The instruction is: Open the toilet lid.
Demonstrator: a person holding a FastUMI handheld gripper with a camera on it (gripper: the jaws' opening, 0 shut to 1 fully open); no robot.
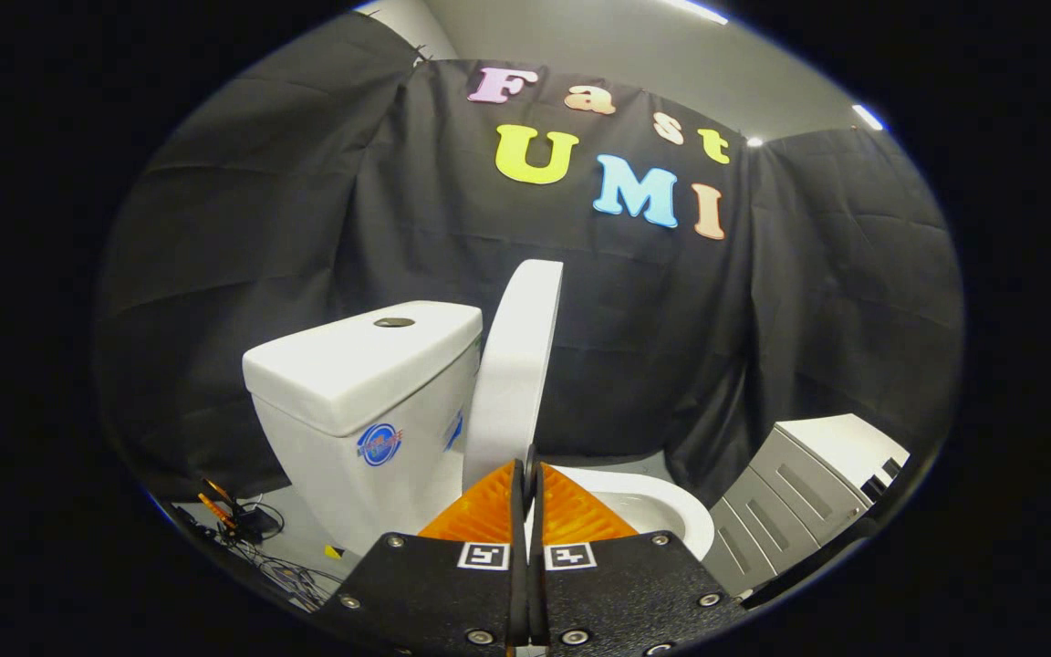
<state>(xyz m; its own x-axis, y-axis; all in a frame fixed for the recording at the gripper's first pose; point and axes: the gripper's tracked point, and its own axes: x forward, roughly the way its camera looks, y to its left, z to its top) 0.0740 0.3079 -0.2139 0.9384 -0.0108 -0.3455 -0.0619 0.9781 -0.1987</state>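
Two fingers of the tool pinch the upright lid's lower edge; its length rises straight ahead, beside the tank.

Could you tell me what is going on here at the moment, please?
A person is using a hand-held gripper to open a toilet lid. The lid stands raised, nearly upright, seen edge-on beside the tank, with the bowl rim exposed below. The fingers are closed together at the lid's lower edge, with at most a thin gap between them; whether they pinch the lid cannot be told. A grey cabinet stands beyond the bowl, and cables lie on the floor by the tank.
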